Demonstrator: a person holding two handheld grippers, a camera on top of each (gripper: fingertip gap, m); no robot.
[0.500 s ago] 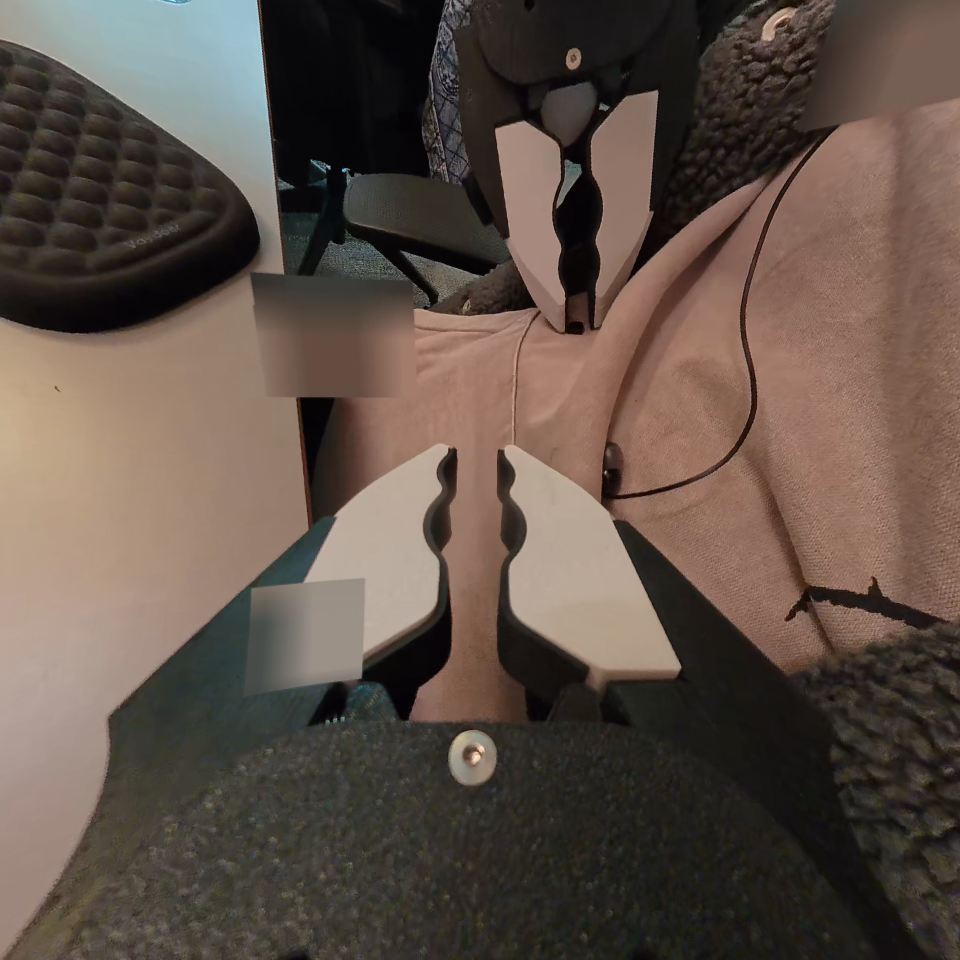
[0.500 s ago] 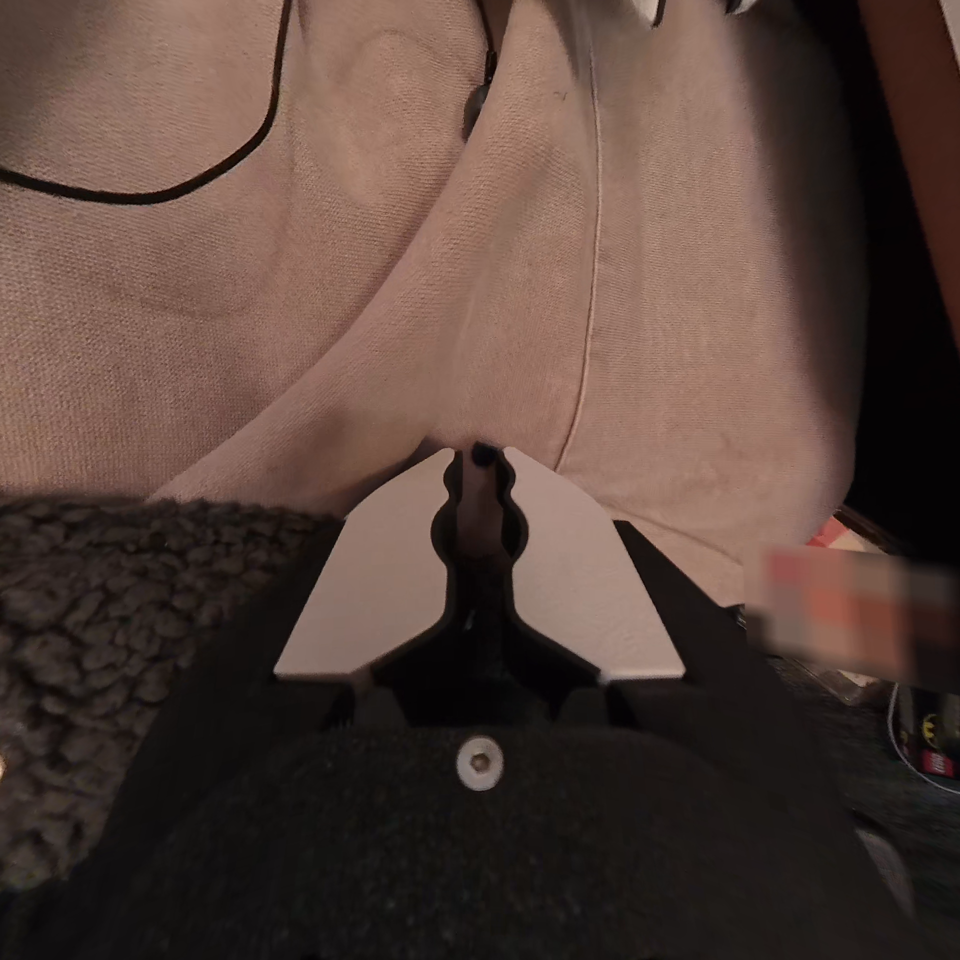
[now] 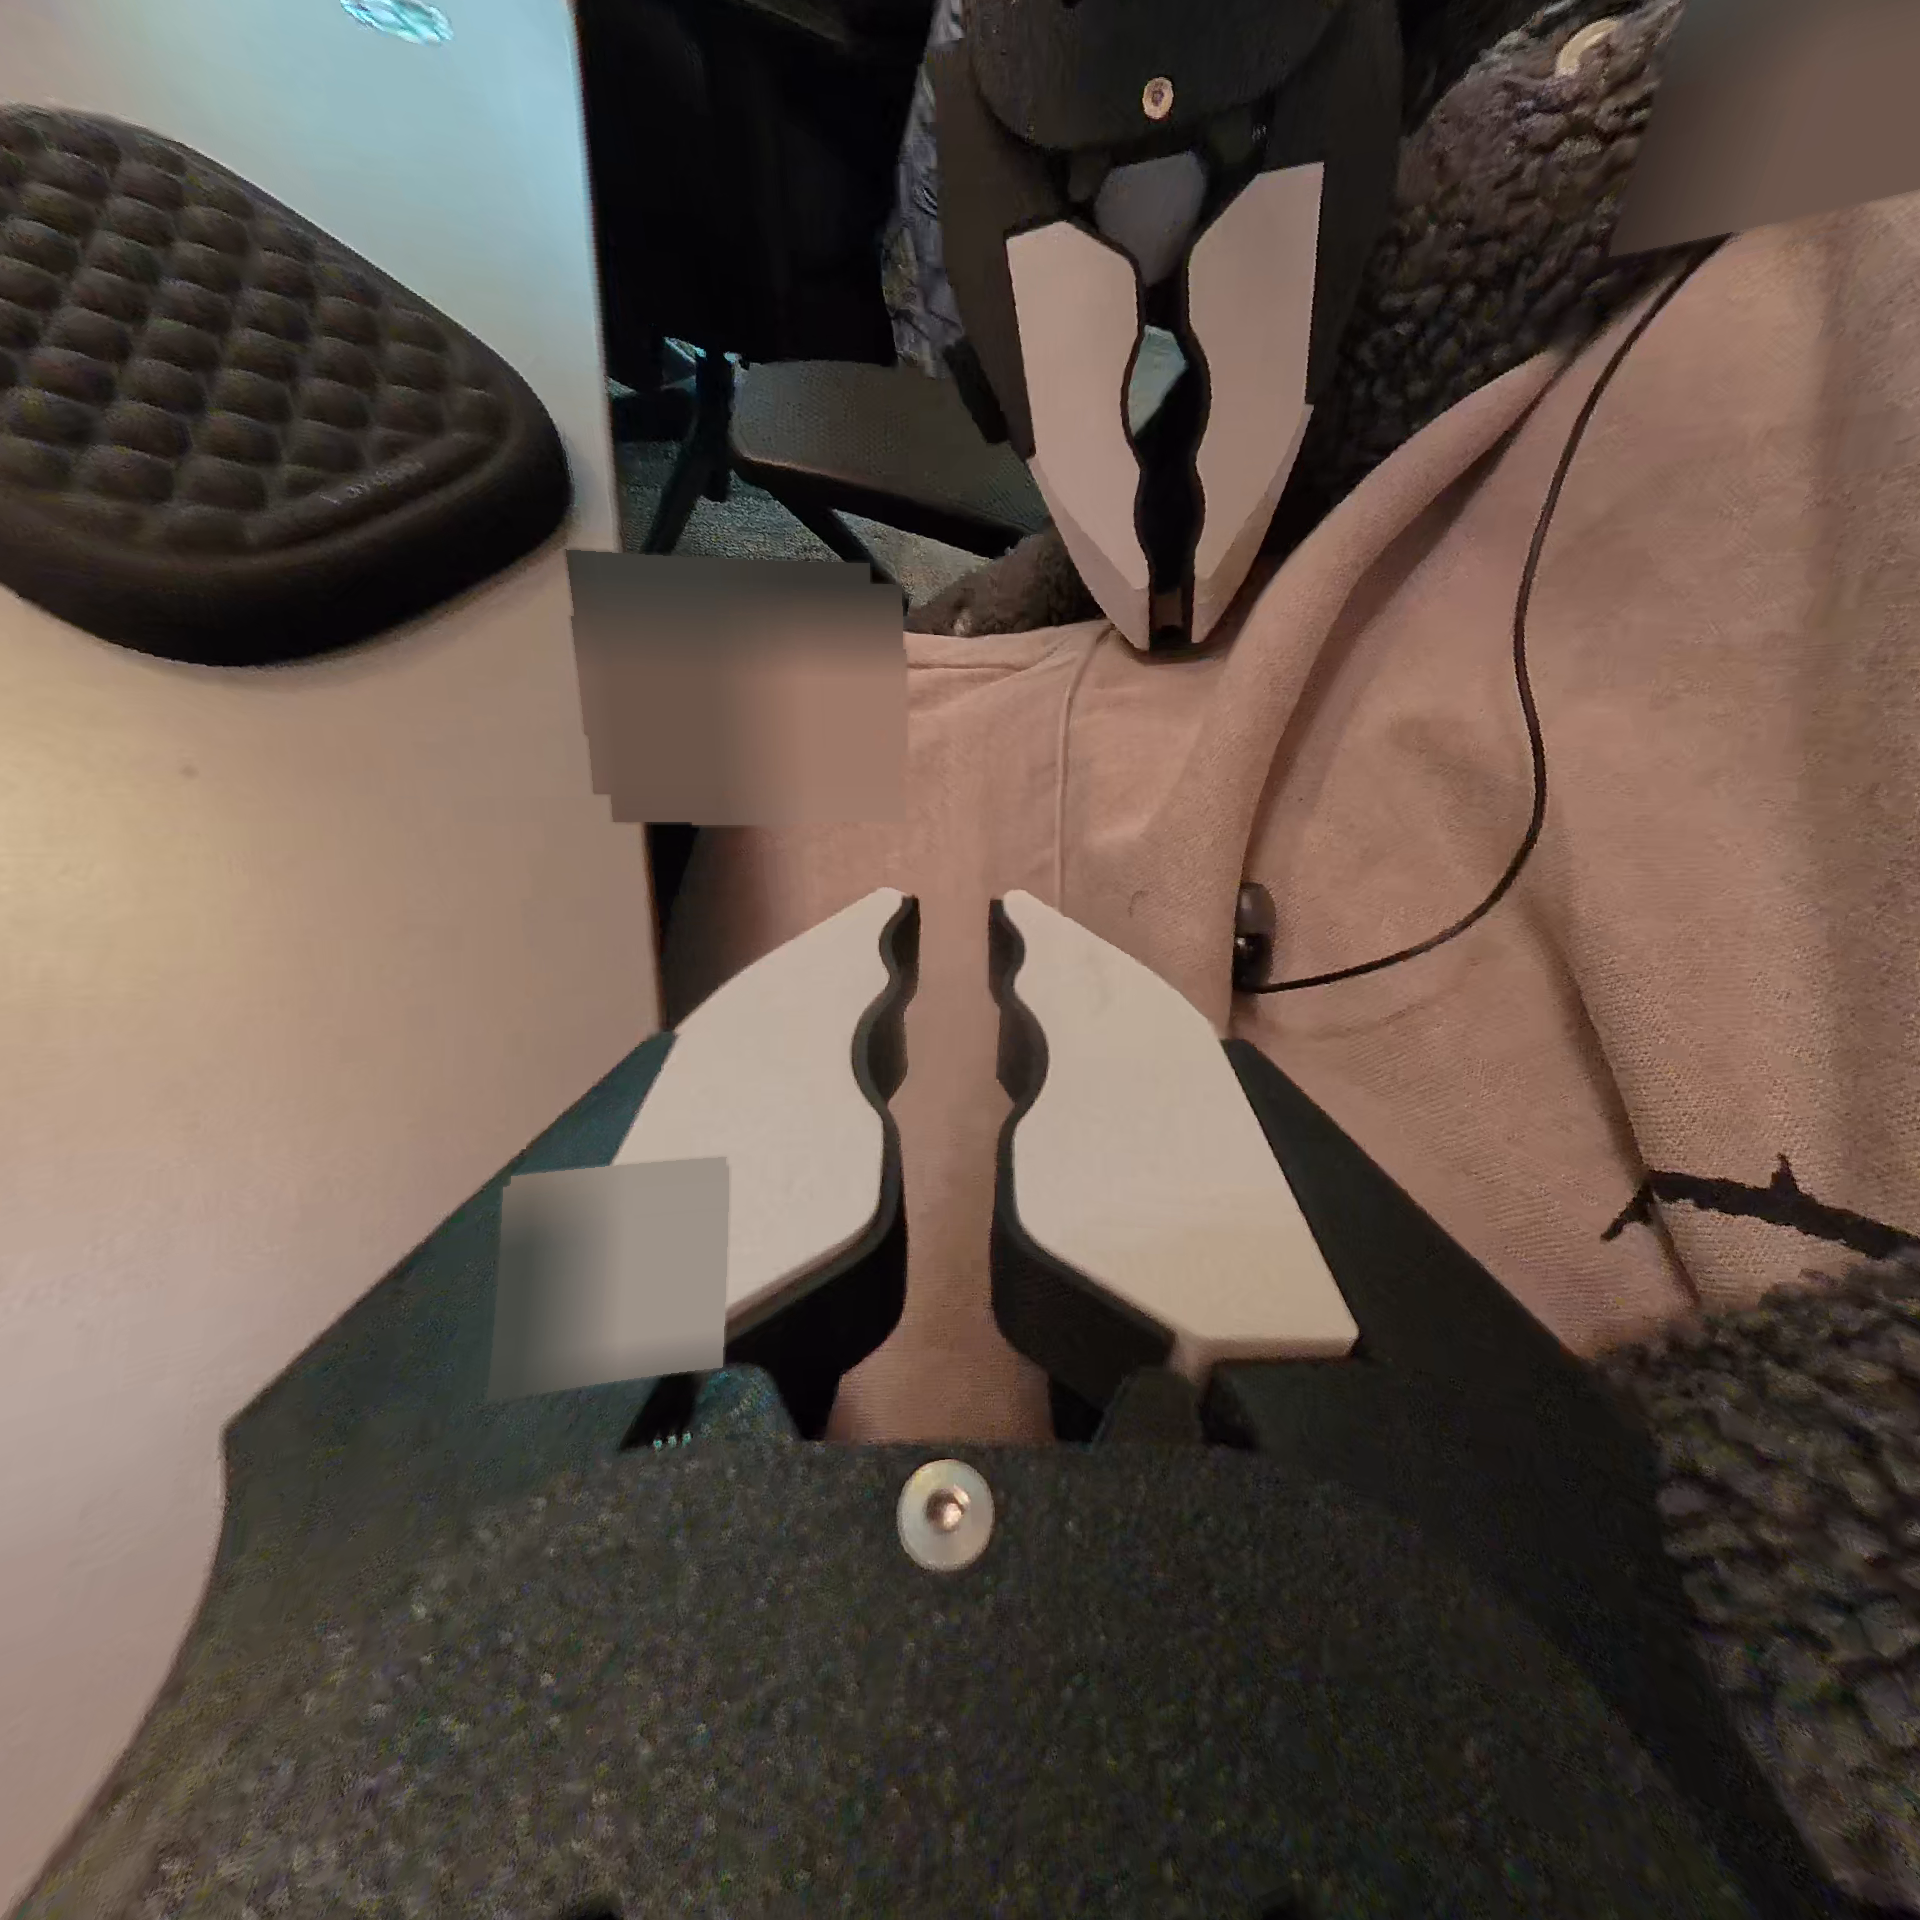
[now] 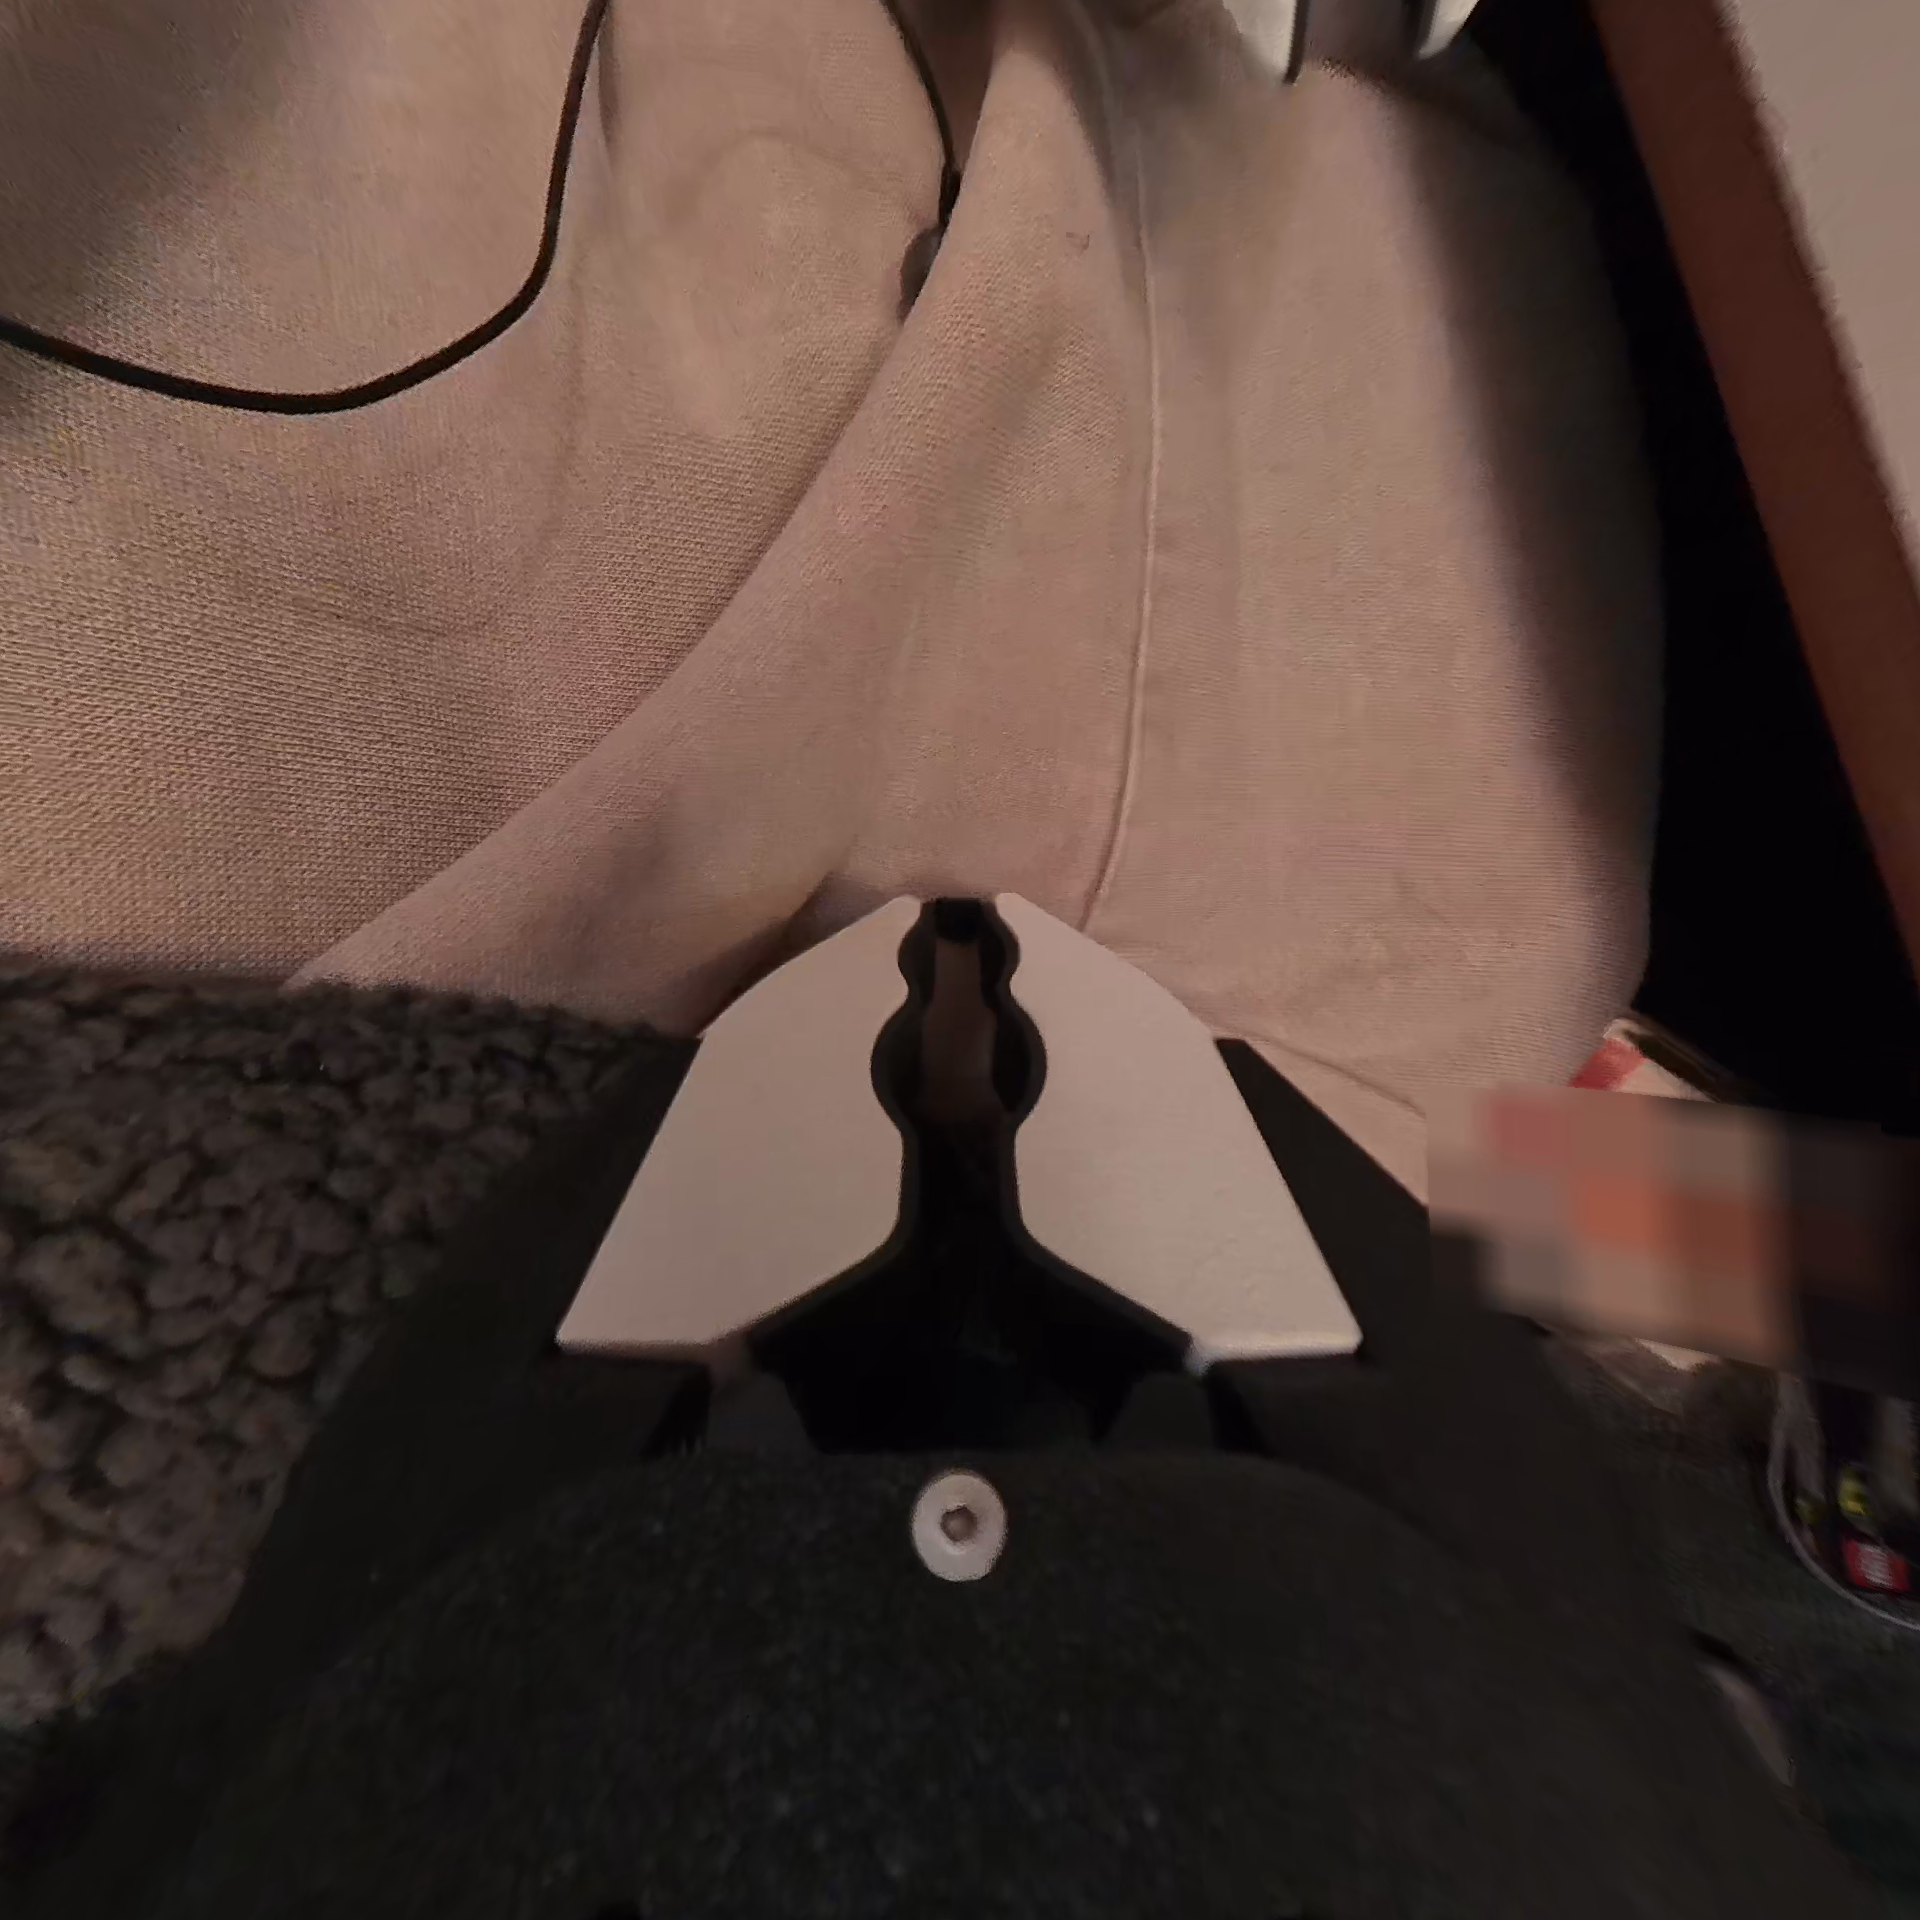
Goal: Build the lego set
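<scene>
Right gripper (image 4: 958, 914) fingers pinch the beige cloth (image 4: 1039, 623); left gripper (image 3: 954, 914) gapes at six o'clock. The fold could slip free.

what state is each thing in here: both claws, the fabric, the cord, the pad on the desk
left claw, slightly open, nothing between its fingers, above the fabric
right claw, nearly closed, tips at the fabric; grip unclear
beige fabric, creased and folded
black cord, slack, curving across the fabric
black wrist pad, lying flat on the white desk
</scene>
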